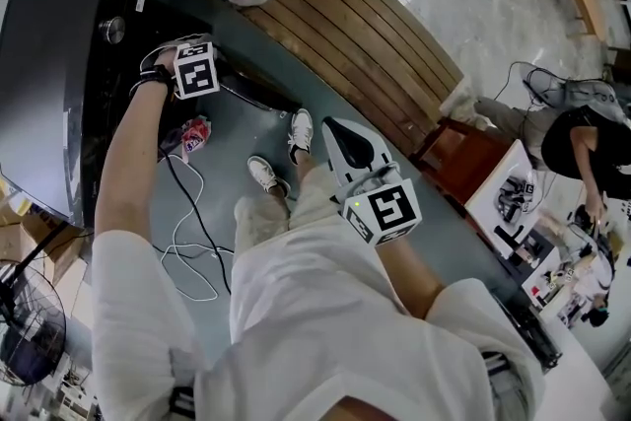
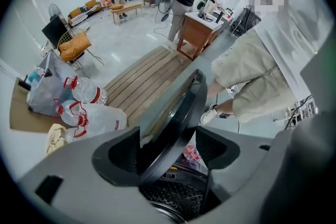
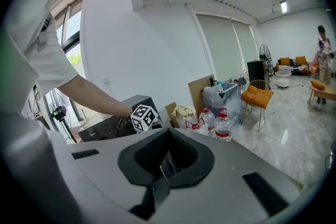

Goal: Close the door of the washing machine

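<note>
Closest to my left camera are the two dark fingers (image 2: 118,157) of the left gripper (image 2: 168,152), spread apart and straddling the rim of the round, dark-framed washing machine door (image 2: 178,113) without clamping it. The rim sits nearer the left finger, and a clear gap shows between it and the right finger. I see the door standing open, edge-on between the fingers and running away from them, with the perforated metal drum (image 2: 168,199) just below the fingertips. From the head view, this gripper points steeply down at the front of the boxy black washing machine (image 1: 59,64). Beyond the fingers lies a brown slatted wooden platform (image 2: 139,81). Off the left finger's side sit clear plastic water bottles with red caps (image 2: 89,113), and past the right finger is the wearer's white sneaker (image 2: 212,113). The right gripper (image 3: 164,168) has its fingers clenched together on nothing and is held well apart from the door, near the wearer's waist.
</note>
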A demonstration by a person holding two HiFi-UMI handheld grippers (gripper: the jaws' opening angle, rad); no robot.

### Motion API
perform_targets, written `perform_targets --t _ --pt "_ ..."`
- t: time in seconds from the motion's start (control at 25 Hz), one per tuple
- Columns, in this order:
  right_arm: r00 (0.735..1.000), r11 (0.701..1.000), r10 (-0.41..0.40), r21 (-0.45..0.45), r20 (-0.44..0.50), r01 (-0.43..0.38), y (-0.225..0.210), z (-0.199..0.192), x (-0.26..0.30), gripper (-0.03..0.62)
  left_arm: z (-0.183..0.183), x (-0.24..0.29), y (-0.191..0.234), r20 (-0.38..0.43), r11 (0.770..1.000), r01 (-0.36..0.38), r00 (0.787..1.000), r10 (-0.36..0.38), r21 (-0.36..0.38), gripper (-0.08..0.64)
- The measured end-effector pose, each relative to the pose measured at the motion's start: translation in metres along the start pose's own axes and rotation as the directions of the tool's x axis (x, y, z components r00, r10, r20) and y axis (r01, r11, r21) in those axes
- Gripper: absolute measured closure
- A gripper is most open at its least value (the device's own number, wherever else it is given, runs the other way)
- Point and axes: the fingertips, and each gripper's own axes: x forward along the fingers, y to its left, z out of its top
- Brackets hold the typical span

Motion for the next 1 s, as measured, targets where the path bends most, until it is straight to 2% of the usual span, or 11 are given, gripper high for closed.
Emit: perform_targets --t 0.52,1.0 --pt "0.999 0.999 0.04 -0.019 -0.016 -0.04 0.033 -0.004 0.009 0.594 -0.038 0.001 -0.043 -0.163 0.986 0.058 0.986 -0.032 0.156 0.245" --pt "0.997 0.997 0.071 -0.034 -0.038 -0.072 0.062 -0.006 0.026 0.594 -0.078 0.001 -0.071 -0.27 0.961 0.06 0.963 0.016 0.27 0.238"
